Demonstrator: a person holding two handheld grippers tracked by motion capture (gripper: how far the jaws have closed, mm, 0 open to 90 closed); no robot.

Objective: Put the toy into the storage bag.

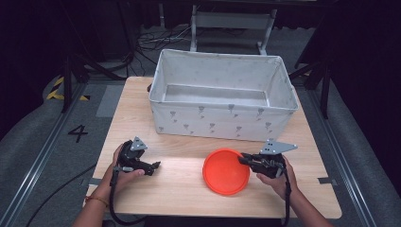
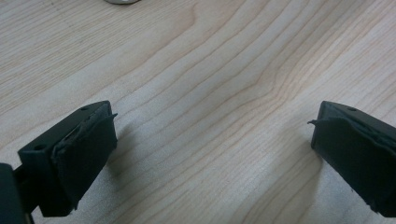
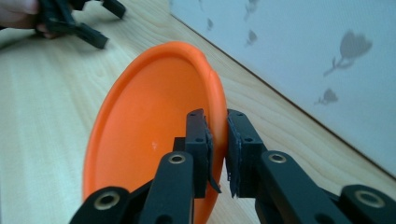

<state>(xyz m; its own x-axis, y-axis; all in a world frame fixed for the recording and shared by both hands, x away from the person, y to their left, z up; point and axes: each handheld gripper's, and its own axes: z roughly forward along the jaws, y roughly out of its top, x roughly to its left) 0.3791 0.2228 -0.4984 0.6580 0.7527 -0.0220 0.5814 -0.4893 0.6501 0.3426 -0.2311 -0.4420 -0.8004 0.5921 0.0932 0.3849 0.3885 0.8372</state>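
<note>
Our right gripper (image 3: 218, 140) is pinching the orange plate's (image 1: 226, 171) rim nearest the fabric bin (image 1: 222, 94), plate lying flat; our left gripper (image 2: 210, 154) is gaping wide, empty.

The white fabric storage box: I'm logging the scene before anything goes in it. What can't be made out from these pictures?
- White fabric storage box: in the high view its near wall hides the front of its floor.
- Round orange plastic plate: its underside shows nowhere; the right hand-held gripper covers part of its rim in the right gripper view.
- Grey thing: cut off by the left gripper view's top edge, unidentifiable.
</note>
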